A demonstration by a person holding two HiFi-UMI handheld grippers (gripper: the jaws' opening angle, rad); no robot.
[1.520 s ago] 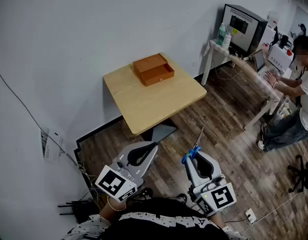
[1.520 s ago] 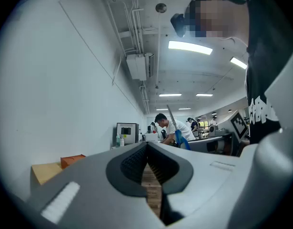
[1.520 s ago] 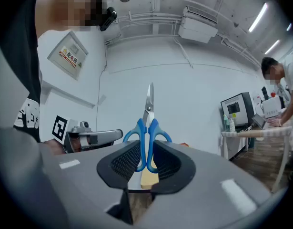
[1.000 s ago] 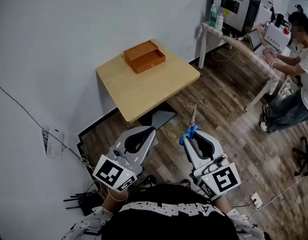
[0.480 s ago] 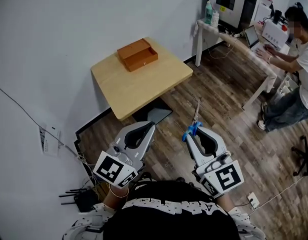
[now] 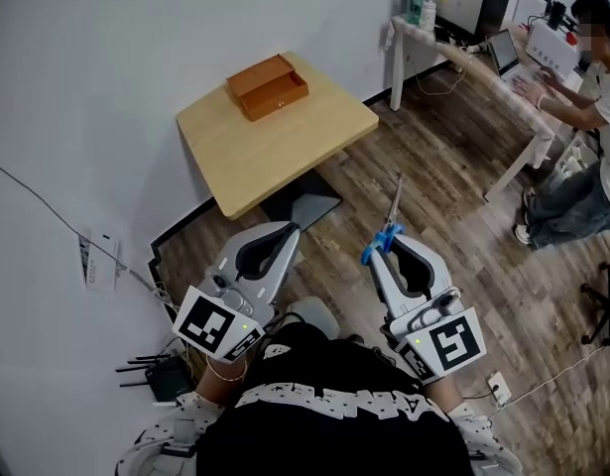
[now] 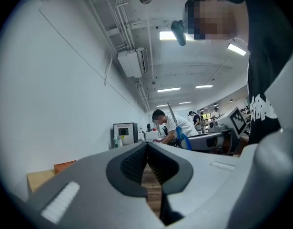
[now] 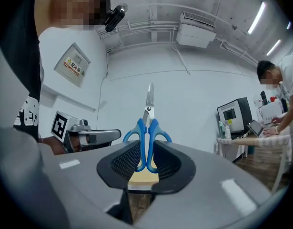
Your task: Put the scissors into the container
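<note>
The wooden table point(image 6: 285, 137) is standing against the white wall in the upper middle of the head view, well apart from both grippers, so the person is probably facing it to walk up to it. The orange-brown container point(image 6: 267, 86) is sitting at the table's far edge, near the wall, with its open top facing up and ready to take something dropped in.

In the lower half of that view the two grippers are pointing forward toward the table. The left gripper point(image 6: 283, 234) is carrying nothing. In its own view its jaws are meeting at the tips with only floor showing behind them, which suits a hand that has no part in the carry.

The right gripper point(image 8: 147, 152) is clamping the scissors point(image 8: 147, 123) by the blue handles, with the ribbed pads pressing on the loops from both sides. The closed blades are sticking straight out ahead of the jaws, away from the person. In my judgement this keeps the point clear of the body and lines it up for lowering blade-first into the container.

In the head view the scissors point(image 6: 390, 221) are hanging over the wood floor at centre right, not yet near the table.
</note>
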